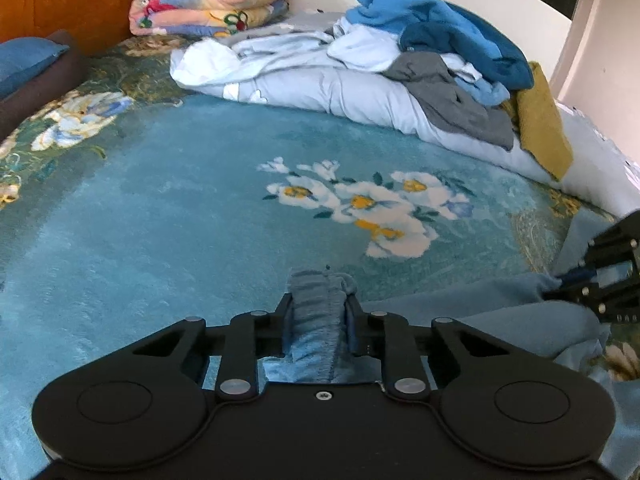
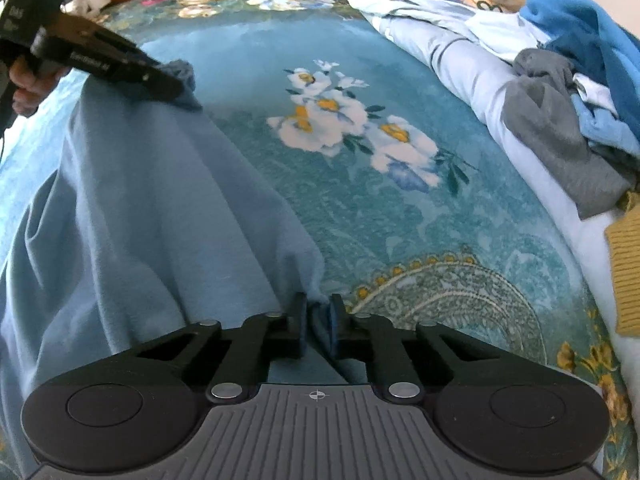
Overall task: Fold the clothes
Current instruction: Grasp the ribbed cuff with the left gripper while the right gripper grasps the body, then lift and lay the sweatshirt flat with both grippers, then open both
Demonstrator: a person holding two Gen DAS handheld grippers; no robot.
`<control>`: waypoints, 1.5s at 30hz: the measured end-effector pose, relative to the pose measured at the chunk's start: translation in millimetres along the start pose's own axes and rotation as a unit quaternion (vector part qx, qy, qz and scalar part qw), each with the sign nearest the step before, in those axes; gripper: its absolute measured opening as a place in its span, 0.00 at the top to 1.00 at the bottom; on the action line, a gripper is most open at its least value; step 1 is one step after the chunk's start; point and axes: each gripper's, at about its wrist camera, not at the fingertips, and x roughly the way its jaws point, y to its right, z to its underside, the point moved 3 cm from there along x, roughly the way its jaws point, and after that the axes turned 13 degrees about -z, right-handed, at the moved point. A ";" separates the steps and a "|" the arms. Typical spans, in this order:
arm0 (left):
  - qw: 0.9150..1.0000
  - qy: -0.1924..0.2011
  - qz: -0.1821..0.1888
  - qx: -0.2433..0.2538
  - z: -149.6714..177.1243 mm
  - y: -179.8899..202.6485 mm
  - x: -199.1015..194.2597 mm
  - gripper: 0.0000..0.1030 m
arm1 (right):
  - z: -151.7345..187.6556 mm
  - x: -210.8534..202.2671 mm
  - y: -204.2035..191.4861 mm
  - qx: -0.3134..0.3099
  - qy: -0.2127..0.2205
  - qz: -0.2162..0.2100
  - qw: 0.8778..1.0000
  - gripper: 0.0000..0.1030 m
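Two grippers share one light blue garment (image 2: 132, 208), which hangs and drapes between them over the near part of the teal flowered blanket (image 2: 312, 208). Its gathered, ribbed edge (image 1: 320, 308), which looks like an elastic waistband, is pinched in the left gripper (image 1: 319, 312), whose fingers are pressed in on the bunched cloth. Another edge is pinched thinly in the right gripper (image 2: 318, 312), the fingers nearly together with a fold of blue cloth between them. From the right wrist view the cloth runs in a long slack sheet from the right gripper up to the left one, with soft wrinkles along its length; a hand (image 2: 24, 88) grips the left tool's handle.

I judge the step in hand to be a carry or spread of the garment by two held edges. Whether it is being laid out flat for folding or drawn over on itself as a fold, the pictures do not settle. Either way the cloth needs even tension between the two grips so it lands without creases.

Beyond the garment, the white flower print (image 1: 360, 208) marks the blanket's open middle. Past that flower lies a heap of unfolded clothes (image 1: 420, 60) in blues, grey and mustard, and farther back a folded floral quilt (image 1: 208, 0).
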 end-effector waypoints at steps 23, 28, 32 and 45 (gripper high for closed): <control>0.993 0.074 -0.078 0.042 -87.1 39.0 55.8 0.75 | -43.3 -15.0 124.2 0.125 0.069 0.189 0.972 0.93; 0.995 0.048 -0.080 0.038 -70.9 34.4 72.2 0.69 | -36.0 10.2 129.6 0.142 0.040 0.185 0.972 0.93; 0.996 0.044 -0.066 0.028 -65.8 26.3 60.3 0.50 | -34.5 16.8 129.4 0.152 0.035 0.186 0.970 0.92; 0.985 -0.015 -0.067 -0.157 0.5 -29.2 -17.1 0.42 | -4.8 -89.3 60.5 0.155 0.160 0.163 0.961 0.56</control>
